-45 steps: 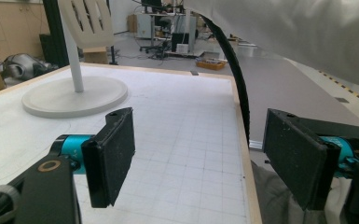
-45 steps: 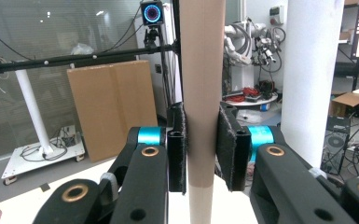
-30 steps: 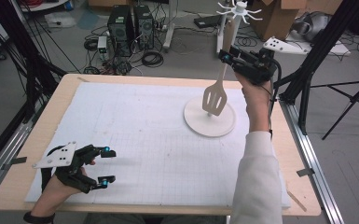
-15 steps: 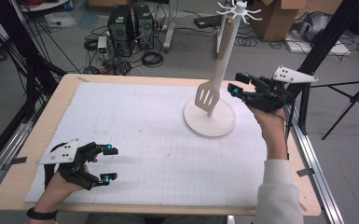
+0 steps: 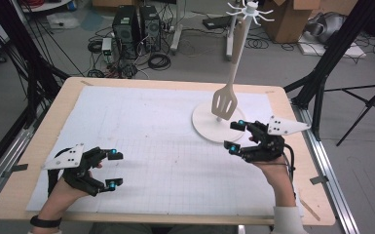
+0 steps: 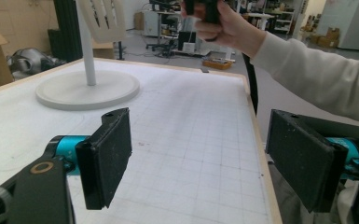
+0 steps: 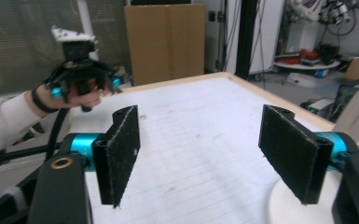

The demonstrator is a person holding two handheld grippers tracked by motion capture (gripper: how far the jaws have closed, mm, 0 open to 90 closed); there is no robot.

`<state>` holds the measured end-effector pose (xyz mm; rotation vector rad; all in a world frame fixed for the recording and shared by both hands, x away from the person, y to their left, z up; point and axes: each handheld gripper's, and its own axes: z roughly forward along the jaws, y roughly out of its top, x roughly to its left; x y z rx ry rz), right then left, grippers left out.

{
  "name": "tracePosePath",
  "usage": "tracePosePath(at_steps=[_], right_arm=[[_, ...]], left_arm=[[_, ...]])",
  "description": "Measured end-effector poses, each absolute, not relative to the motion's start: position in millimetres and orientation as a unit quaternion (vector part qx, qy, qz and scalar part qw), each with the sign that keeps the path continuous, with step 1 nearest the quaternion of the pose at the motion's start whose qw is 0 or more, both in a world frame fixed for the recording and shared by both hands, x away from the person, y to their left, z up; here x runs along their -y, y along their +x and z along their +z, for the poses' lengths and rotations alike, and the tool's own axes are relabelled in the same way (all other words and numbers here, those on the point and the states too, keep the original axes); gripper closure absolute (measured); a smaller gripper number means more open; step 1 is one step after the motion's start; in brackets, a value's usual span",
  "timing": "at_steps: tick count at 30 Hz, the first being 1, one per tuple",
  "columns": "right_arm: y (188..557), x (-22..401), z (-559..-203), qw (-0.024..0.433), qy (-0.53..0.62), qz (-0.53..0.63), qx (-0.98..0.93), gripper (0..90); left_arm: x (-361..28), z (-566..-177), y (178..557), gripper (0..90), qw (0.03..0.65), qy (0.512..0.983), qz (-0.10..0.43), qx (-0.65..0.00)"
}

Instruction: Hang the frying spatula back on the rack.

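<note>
A: Slotted spatula [image 5: 223, 102] hangs on the utensil stand [image 5: 234, 53], at 11 o'clock from the right gripper [image 5: 237, 135], its jaws just opened, empty

B: Left gripper [image 5: 114, 168] gapes empty too; a stray swing could knock that spatula off

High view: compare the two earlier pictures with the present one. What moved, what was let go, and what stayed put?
The right gripper let go of the spatula, left it hanging on the stand, and came down and back toward the person. Its jaws have just been opening, with nothing between them. The left gripper stayed open, low over the table's near left part. The stand kept its place.
</note>
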<state>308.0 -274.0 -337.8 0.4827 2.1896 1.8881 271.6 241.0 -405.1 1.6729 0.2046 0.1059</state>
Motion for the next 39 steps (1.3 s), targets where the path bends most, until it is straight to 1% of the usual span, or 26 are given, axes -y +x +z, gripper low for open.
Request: tracePosePath(at_steps=[3, 5, 10, 17, 25, 28, 39], right_arm=[[298, 272, -351, 0.104, 0.161, 0.647, -0.738, 25.5], [292, 270, -358, 0.101, 0.164, 0.646, -0.739, 21.4], [276, 266, -375, 0.099, 0.172, 0.644, -0.739, 17.3], [266, 267, -396, 0.102, 0.183, 0.643, -0.737, 15.3], [265, 267, -396, 0.107, 0.179, 0.65, -0.731, 14.8], [265, 269, -396, 0.1, 0.18, 0.654, -0.728, 14.8], [266, 270, -396, 0.1, 0.182, 0.655, -0.727, 14.8]], left_arm=[[-243, -407, 272, 22.9, 0.665, 0.739, 0.049, -0.093], [-244, -407, 273, 22.9, 0.664, 0.74, 0.05, -0.095], [-244, -410, 273, 22.7, 0.662, 0.741, 0.054, -0.099], [-243, -412, 274, 22.5, 0.663, 0.739, 0.057, -0.102], [-245, -411, 273, 22.6, 0.663, 0.739, 0.061, -0.102], [-244, -411, 273, 22.7, 0.662, 0.739, 0.062, -0.103], [-245, -411, 271, 22.7, 0.662, 0.739, 0.066, -0.107]])
